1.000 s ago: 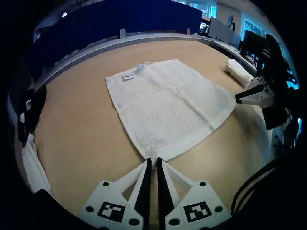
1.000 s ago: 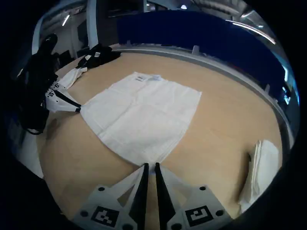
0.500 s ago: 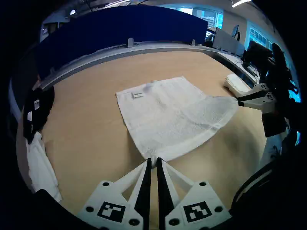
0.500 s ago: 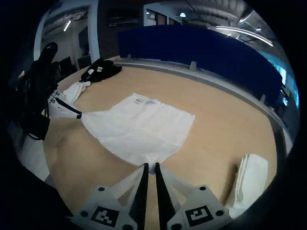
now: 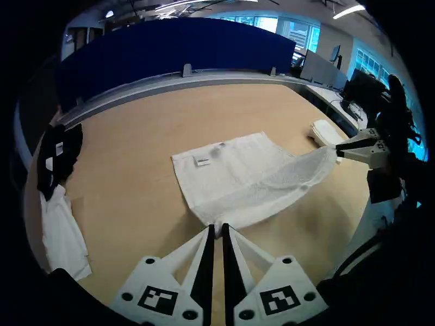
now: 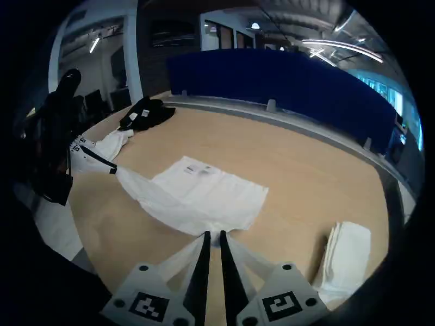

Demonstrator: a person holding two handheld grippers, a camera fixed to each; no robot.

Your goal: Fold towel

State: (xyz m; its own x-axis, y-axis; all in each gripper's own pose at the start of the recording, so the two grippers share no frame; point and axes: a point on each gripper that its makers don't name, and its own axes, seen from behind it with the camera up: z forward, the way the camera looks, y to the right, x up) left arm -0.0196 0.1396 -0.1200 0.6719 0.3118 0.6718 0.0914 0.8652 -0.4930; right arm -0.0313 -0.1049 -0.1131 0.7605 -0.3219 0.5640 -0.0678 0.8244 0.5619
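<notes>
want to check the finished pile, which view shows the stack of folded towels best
The right gripper view: the stack of folded towels lies near and unblocked. The left gripper view shows it small and far.

Big tan wooden table (image 5: 136,141), far edge curved, grey rail (image 5: 163,87) along it. Blue partition (image 5: 174,49) upright just behind rail, spanning table's width. Left gripper view: windows (image 5: 304,35) past partition, bright with daylight; monitors (image 5: 361,87) on neighbouring desk (image 5: 331,95) at right; ceiling strip light (image 5: 348,9) lit. Right gripper view: same table and partition, more strip lights (image 6: 337,44) above partition, pale pillar (image 6: 133,60) at left, dark wall (image 6: 168,32) beside it
</notes>
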